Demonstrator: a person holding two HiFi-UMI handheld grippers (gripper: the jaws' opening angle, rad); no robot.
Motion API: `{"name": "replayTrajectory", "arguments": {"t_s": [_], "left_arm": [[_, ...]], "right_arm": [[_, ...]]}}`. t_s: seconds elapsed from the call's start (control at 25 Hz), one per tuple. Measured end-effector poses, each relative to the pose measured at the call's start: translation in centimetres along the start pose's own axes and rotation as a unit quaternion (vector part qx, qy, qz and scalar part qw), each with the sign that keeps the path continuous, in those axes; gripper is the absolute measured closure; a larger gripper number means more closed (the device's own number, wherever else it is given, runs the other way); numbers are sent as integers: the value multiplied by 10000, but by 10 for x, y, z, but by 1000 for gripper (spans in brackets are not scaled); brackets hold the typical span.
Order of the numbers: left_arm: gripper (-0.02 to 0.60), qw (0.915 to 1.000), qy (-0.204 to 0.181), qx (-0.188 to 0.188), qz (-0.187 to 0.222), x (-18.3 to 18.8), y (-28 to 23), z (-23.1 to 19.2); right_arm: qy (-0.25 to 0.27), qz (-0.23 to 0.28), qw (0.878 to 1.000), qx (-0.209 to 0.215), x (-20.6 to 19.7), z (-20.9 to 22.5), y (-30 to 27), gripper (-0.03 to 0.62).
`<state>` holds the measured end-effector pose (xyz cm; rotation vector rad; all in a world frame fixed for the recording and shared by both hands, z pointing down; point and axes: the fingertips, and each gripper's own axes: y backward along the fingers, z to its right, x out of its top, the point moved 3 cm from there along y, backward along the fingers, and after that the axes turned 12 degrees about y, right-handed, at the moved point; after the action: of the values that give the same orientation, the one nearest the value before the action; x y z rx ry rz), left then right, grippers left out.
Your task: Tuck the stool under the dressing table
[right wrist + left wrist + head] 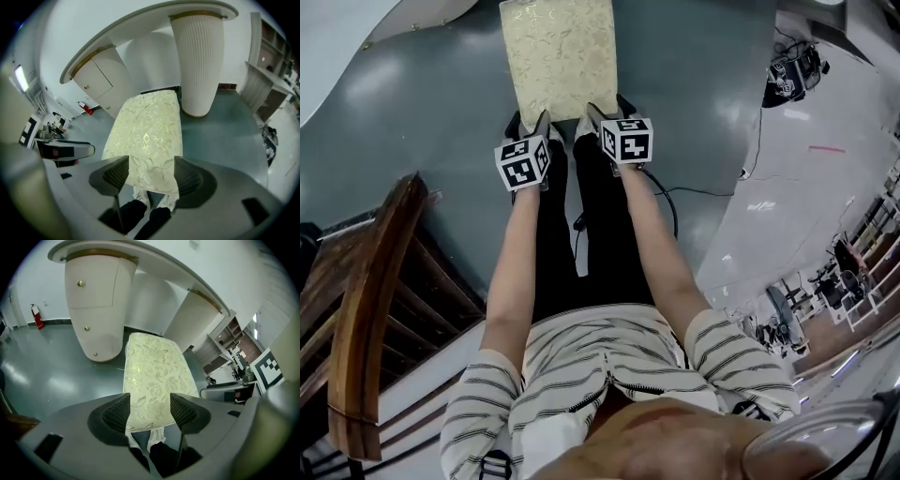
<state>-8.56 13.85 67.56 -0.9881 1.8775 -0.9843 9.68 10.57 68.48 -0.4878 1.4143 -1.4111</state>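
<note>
The stool has a cream cushion with a leaf pattern and stands on the grey floor just in front of my feet. The white dressing table curves across the far side; its ribbed pedestals stand either side of a knee gap beyond the stool. My left gripper hangs open over the cushion's near left edge. My right gripper is open over the near right edge. In both gripper views the cushion's near edge shows between the jaws, and the pads do not press on it.
A dark wooden chair stands close at my left. A black cable loops on the floor to the right, with equipment further off. White shelves stand right of the table; a fire extinguisher is by the far wall.
</note>
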Motion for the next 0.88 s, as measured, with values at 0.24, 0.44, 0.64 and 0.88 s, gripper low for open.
{"name": "replayTrajectory", "arguments": {"t_s": [0.24,0.44,0.64,0.88], "left_arm": [[314,9997,210,-28,-147,-13,-20,-11],[308,9993,310,58,-208,-19,-33,-19],[302,9992,283,77,-281,-27,-43,-19],[302,9990,99,265,-332,-30,-48,-21]], "right_arm": [[-373,-53,9993,-37,-15,12,-15,286],[-419,-111,9991,4,-24,20,-27,281],[-478,-155,9987,92,-32,24,-38,281],[-418,-118,9990,122,-33,24,-43,270]]}}
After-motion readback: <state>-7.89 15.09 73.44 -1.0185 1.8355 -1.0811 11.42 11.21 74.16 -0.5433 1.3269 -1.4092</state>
